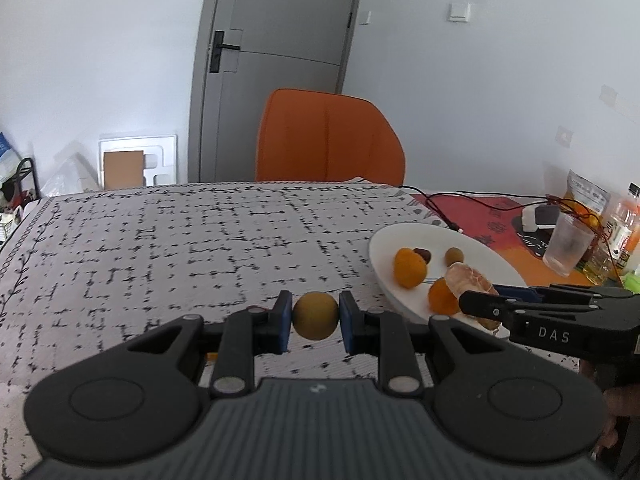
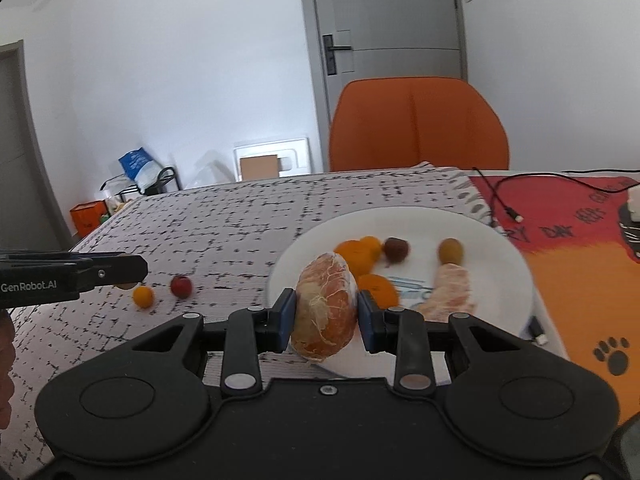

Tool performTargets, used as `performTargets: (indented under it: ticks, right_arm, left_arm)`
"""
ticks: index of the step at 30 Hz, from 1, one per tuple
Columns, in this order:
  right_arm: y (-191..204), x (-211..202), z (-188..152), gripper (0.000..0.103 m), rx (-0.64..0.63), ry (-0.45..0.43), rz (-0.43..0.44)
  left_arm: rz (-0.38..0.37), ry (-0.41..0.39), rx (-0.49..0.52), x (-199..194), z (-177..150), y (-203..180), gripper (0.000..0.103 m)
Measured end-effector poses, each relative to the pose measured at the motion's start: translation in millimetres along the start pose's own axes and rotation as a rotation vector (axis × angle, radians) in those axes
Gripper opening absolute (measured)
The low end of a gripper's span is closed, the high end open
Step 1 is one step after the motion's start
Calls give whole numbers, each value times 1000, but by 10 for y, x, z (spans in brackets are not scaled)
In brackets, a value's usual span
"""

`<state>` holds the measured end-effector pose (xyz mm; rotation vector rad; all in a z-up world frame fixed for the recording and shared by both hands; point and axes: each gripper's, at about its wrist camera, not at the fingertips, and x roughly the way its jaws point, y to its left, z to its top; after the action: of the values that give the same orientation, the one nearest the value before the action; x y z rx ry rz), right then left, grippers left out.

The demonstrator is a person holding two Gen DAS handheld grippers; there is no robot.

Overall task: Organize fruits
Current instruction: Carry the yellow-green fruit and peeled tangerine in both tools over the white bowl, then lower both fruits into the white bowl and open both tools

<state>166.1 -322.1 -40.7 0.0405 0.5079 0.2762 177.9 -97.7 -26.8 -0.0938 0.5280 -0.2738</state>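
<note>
Left claw (image 1: 315, 322) clamped on a small yellow-brown round fruit (image 1: 315, 316), carried above the patterned surface (image 1: 160, 248), just left of the white plate (image 1: 384, 244). Right claw (image 2: 325, 316) clamped on a peeled citrus chunk (image 2: 325, 306), hovering at the plate's near rim, over fruit already there: orange pieces (image 2: 358, 250), a dark red fruit (image 2: 396, 249), an olive-green fruit (image 2: 451, 251) and another peeled chunk (image 2: 450, 292). Still loose on the cloth, seen from the right wrist: a small orange fruit (image 2: 143, 296) and a red one (image 2: 181, 286). Judged to be mid-carry toward the plate with both loads. Best done by bringing each claw low over a bare patch of plate before letting go, so the round fruit could not roll off the shallow rim. Soft chunk likely to bruise or stick to the pads; gentle release advised, with the two claws kept apart to avoid a knock. Cup and bottles at the far right best left alone.
</note>
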Motion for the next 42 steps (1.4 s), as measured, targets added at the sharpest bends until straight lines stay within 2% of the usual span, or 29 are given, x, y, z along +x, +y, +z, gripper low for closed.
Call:
performTargets:
  ticks: [15, 32, 34, 36, 39, 42]
  right_arm:
    - [-397, -28, 17, 31, 40, -19, -61]
    - [-653, 228, 108, 31, 81, -35, -40]
    - [-662, 248, 128, 35, 90, -51, -29]
    - [-683, 258, 134, 44, 108, -63, -12]
    - [-680, 241, 105, 53, 96, -55, -13]
    - [-702, 192, 51, 55, 98, -42, -20]
  left_arm:
    - [-38, 14, 53, 270, 94, -342, 23]
    - [-40, 40, 104, 566, 162, -579, 23]
    - [-37, 43, 108, 588, 165, -576, 23]
    - [-34, 45, 111, 611, 172, -581, 23]
    - [-33, 45, 112, 636, 185, -596, 23]
    - [-36, 48, 112, 673, 191, -610, 23]
